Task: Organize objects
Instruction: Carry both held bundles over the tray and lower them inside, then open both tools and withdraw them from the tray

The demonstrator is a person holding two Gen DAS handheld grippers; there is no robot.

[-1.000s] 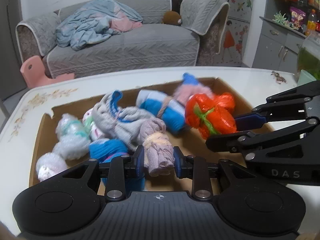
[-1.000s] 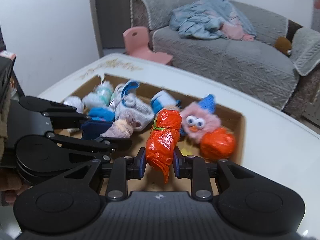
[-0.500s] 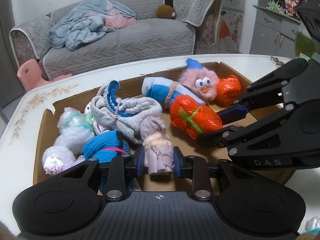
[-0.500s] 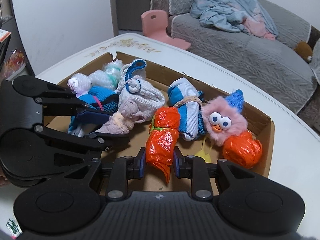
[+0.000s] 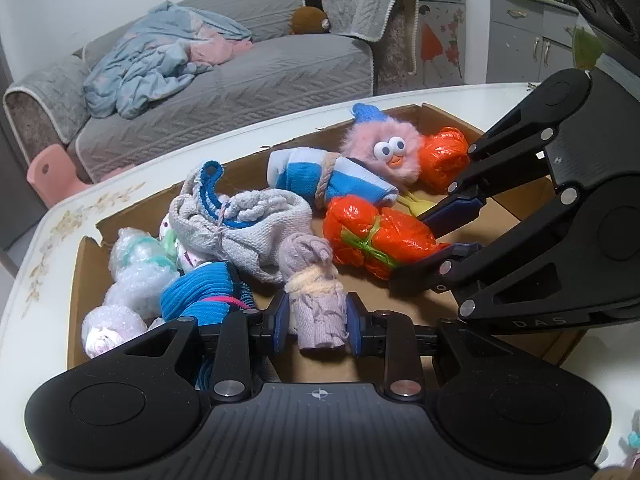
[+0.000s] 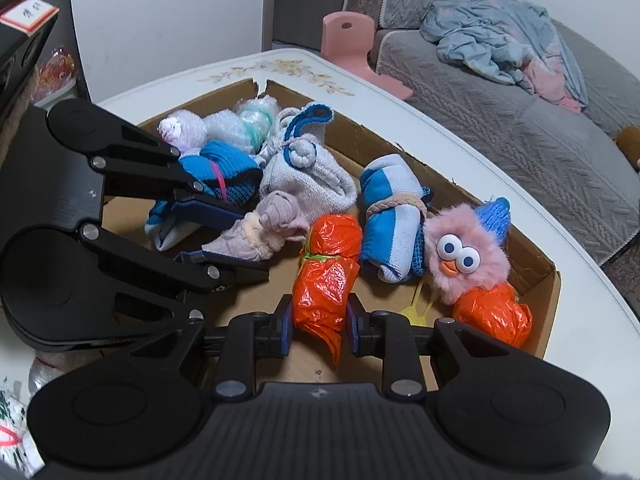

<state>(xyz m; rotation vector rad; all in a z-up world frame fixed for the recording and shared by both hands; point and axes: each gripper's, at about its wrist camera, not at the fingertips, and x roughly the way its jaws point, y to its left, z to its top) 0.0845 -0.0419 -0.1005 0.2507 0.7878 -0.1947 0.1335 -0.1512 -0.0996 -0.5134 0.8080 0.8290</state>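
Right wrist: orange bundle [image 6: 326, 276] lengthwise, outward.

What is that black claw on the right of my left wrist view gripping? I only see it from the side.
Observer: Its own camera shows the right gripper shut on the orange plastic bundle near one end, with a crumpled tail poking out past the pads.
Operator: And how does my own claw look from over there?
Observer: The left gripper shows side-on, one finger above and one below the lilac sock roll it clamps, over the cardboard box.
Operator: Is there anything outside the box that I miss?
Observer: Yes, a red-and-white label on a black object at the far left, off the table.
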